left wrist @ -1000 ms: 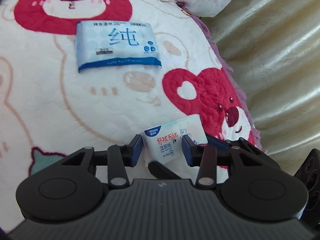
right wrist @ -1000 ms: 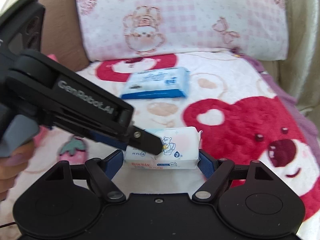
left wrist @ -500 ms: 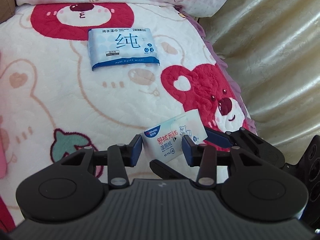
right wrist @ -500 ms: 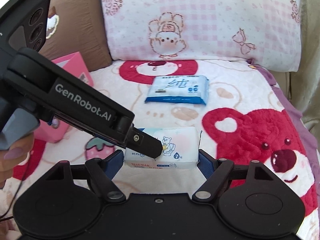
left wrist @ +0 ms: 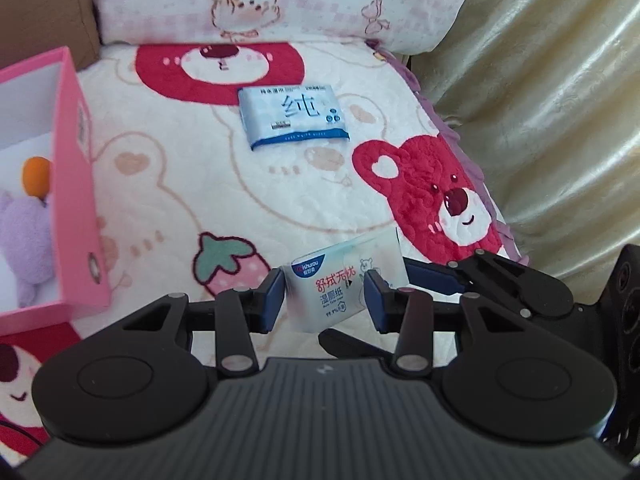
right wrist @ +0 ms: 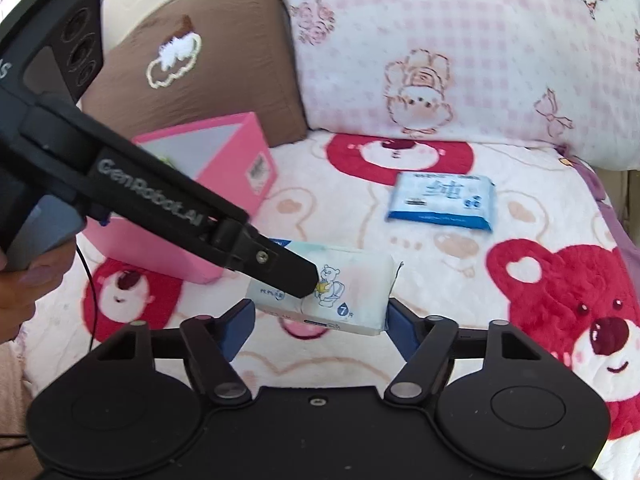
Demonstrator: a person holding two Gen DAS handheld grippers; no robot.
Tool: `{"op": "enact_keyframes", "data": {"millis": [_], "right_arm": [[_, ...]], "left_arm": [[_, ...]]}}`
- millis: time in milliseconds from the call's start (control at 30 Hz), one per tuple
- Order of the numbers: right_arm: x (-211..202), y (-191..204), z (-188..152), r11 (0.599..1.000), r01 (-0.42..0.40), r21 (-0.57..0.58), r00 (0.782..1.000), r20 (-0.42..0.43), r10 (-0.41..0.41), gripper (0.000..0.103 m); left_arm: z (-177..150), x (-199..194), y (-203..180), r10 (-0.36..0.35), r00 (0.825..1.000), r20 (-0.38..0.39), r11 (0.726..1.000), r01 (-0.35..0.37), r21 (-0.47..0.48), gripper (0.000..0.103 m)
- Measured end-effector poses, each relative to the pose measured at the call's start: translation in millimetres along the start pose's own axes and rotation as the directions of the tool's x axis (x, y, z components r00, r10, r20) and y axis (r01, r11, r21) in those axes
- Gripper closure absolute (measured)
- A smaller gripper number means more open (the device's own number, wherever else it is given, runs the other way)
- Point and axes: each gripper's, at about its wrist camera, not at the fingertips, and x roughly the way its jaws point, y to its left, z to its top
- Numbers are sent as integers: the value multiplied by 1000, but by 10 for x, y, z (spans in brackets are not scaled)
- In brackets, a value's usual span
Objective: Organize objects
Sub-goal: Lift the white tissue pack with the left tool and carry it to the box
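Note:
A small white wet-wipe pack (left wrist: 340,280) with red print and a bear drawing hangs above the bear-print blanket (left wrist: 180,200). My left gripper (left wrist: 325,300) is shut on it across its short side. In the right wrist view the same pack (right wrist: 352,280) lies lengthwise between the blue pads of my right gripper (right wrist: 320,320). Those jaws are closing, with the pads right at the pack's two ends and no visible squeeze. A larger blue-and-white wipe pack (left wrist: 292,116) lies flat farther back on the blanket.
An open pink box (left wrist: 76,200) stands at the left, holding a purple plush toy (left wrist: 24,240) and something orange. A pink checked pillow (left wrist: 260,0) and a brown cushion (right wrist: 200,60) line the back. Cream fabric (left wrist: 540,100) borders the right. A hand (right wrist: 20,280) holds the left gripper.
Both grippers have risen and drawn back with the small pack, bringing the pink box into view at the left. The right jaws have narrowed onto the pack's ends.

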Motion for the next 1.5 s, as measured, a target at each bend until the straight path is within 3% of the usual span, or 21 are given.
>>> {"op": "enact_keyframes", "data": {"millis": [200,767,1133,1500], "right_arm": [[-129,265,36,999,-32,-24,999,11,32,35],[-381,926,369,975,-121,-188,993,-9,122,39],[-383,1203,555,963,-125,-238,992,-1,128,47],[-262,1403,674,958,-119,-262,993,-26,116,50]], "left_arm": [[-117,-359,-13,56,998,34,998,-57,34,62],[-495,-1109,368,50,992,117,997,-43,-67,61],[-499,-1362,506,96,972,213,993,-80,-83,56],[-526,-1479,744,95,965,243,989,-64,-132,56]]}}
